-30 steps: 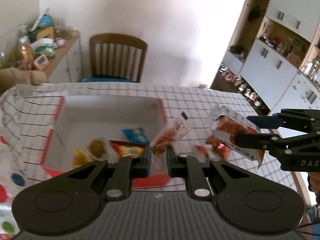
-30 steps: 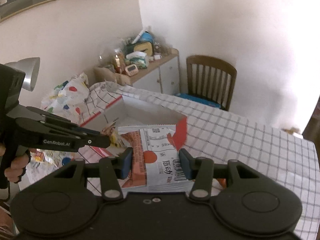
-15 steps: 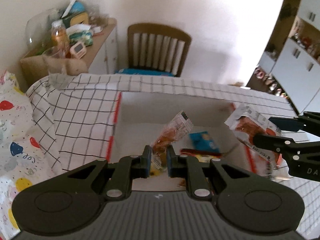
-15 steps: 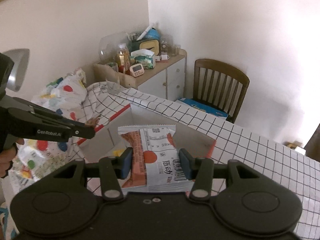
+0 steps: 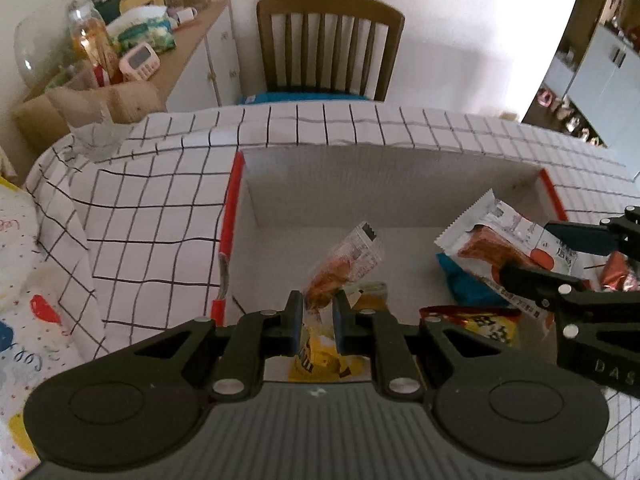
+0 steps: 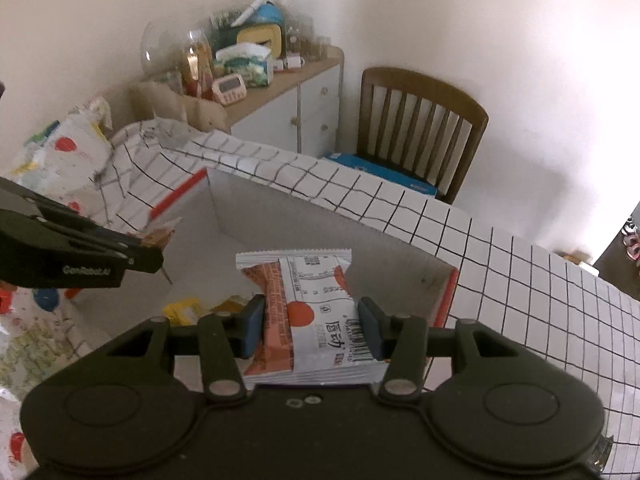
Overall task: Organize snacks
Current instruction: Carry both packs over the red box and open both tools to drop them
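Note:
My left gripper [image 5: 316,316] is shut on a small clear snack packet with orange contents [image 5: 344,264] and holds it over the open white box with red edges [image 5: 230,216]. My right gripper [image 6: 312,326] is shut on a white and orange snack packet [image 6: 310,312], also above the box [image 6: 452,292]. That packet shows in the left wrist view [image 5: 500,240] at the right, and the left gripper [image 6: 152,254] shows at the left of the right wrist view. Inside the box lie a blue packet [image 5: 460,280], a red-yellow packet [image 5: 480,324] and yellow packets [image 5: 324,356].
The box stands on a table with a checked cloth [image 5: 160,200]. A wooden chair [image 5: 328,44] stands behind it. A cluttered sideboard [image 5: 132,40] is at the back left. A spotted bag [image 5: 24,300] lies at the left.
Both grippers have moved left and forward with their packets, from beside the box to over its inside. The box now fills the middle of both views.

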`<state>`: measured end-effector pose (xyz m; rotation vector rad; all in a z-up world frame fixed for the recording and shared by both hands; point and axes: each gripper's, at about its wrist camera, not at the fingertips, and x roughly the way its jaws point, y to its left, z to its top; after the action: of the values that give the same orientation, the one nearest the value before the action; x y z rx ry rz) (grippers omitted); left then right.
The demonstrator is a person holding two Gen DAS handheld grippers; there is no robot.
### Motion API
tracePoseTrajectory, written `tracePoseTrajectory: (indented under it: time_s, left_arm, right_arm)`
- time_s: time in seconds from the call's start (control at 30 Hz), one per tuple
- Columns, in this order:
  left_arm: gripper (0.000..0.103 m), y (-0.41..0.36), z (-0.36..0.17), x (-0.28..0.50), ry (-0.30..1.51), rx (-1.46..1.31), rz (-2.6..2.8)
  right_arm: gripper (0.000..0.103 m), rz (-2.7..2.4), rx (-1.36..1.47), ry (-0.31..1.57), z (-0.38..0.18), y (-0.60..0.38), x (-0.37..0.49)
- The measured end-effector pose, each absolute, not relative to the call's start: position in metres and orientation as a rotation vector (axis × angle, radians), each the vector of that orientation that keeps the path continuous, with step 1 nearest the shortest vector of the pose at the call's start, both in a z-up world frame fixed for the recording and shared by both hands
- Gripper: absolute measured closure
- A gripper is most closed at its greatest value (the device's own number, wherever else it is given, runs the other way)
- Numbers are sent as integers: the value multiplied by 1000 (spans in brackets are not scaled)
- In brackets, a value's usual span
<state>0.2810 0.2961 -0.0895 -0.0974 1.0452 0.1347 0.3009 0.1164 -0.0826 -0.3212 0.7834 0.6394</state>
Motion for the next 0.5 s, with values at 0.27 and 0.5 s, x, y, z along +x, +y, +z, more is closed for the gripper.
tracePoseTrajectory:
  time_s: [0.27, 0.5]
  left_arm:
    - [88, 295, -121, 307, 1131, -122, 129]
    - [88, 289, -138, 315, 1200, -113, 131]
  right_arm:
    - [54, 634, -352, 829, -106, 133, 313]
    - [54, 638, -365, 869, -119, 137, 316]
